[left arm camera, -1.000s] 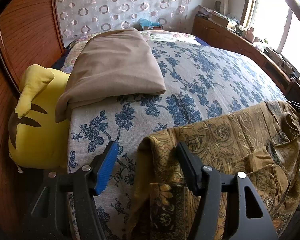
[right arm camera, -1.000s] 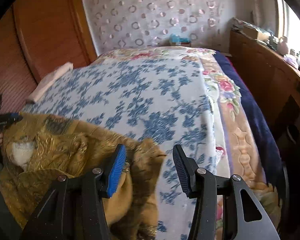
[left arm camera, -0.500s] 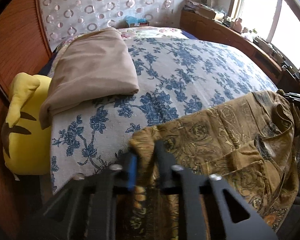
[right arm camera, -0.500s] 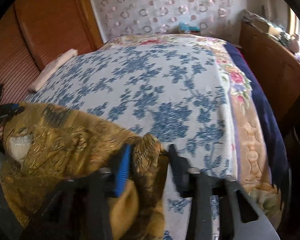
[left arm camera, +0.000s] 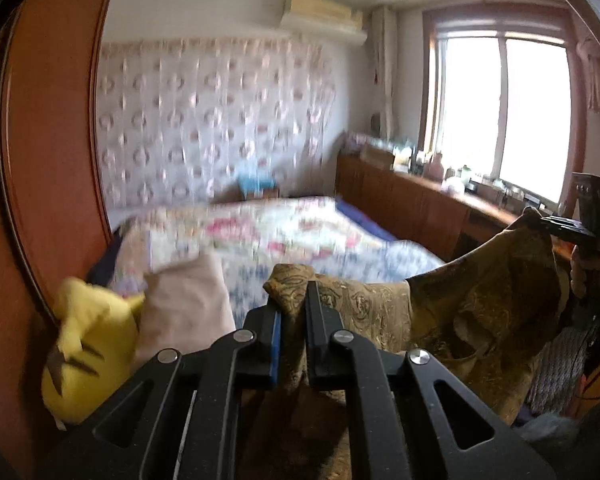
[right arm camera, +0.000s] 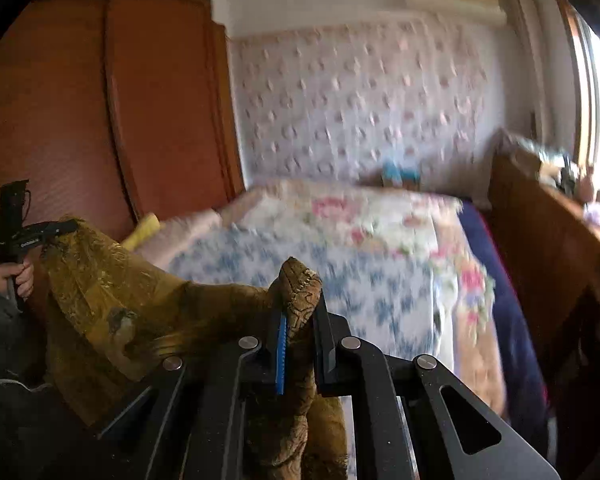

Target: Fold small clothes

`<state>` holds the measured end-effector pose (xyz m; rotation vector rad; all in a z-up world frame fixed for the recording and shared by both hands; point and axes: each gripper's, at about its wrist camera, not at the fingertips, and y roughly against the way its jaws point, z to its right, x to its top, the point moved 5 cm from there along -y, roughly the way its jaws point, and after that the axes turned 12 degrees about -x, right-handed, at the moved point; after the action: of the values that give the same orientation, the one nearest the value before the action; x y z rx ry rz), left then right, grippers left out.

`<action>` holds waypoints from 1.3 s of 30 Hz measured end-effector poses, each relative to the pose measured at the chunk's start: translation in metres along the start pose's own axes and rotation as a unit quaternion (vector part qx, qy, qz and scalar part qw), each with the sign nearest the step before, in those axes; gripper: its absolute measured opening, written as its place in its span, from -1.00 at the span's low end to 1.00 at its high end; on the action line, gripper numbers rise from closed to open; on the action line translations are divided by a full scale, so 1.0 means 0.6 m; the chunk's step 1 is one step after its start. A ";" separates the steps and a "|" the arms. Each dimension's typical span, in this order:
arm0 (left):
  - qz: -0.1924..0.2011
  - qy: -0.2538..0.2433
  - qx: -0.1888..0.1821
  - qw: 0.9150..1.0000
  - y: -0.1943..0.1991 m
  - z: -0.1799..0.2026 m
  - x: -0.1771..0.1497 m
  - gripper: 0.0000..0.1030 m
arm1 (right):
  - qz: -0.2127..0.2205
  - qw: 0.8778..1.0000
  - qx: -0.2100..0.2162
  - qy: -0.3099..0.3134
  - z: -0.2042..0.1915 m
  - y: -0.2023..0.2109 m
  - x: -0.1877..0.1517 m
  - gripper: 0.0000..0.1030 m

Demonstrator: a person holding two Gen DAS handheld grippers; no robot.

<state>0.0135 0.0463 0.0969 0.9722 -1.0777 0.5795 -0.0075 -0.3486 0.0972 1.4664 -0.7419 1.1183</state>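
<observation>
- Left tool (left arm camera: 293, 312) and right tool (right arm camera: 300, 320), jaws closing, each pinch 1 corner of the garment (left arm camera: 480, 300).
- Garment hangs between them above the bed (right arm camera: 340, 248).
- No fold made yet; all folding remains.

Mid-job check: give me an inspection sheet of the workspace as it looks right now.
Surface: bed with blue-floral cover, blurred.
Job's things: brown patterned garment lifted, slung between both grippers.
Clutter: yellow plush toy and beige folded cloth at the bed's left edge.
Grippers: left gripper and right gripper each shut on a garment corner, jaws closing.
Cables: nothing seen.
Surroundings: wooden wardrobe, patterned curtain, window, cluttered wooden sideboard.
</observation>
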 end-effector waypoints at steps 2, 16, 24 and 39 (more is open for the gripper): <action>0.023 -0.004 -0.001 1.000 0.026 0.002 0.031 -0.81 | 0.026 1.000 0.001 0.009 -0.003 0.032 0.032 -0.81; 0.155 -0.060 0.041 0.985 0.171 0.002 0.212 -0.81 | 0.195 0.976 -0.067 0.073 -0.006 0.267 0.236 -0.82; 0.177 -0.076 0.055 0.980 0.178 -0.015 0.238 -0.81 | 0.227 0.965 -0.094 0.090 -0.012 0.330 0.286 -0.82; 0.024 -0.002 0.077 0.997 -0.166 -0.197 0.134 -0.81 | 0.025 0.992 -0.097 0.076 -0.006 -0.038 0.213 -0.81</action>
<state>0.1790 0.0977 0.1169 1.0831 -1.0734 0.7082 0.0579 -0.3241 0.2067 1.1927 -0.7611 1.1482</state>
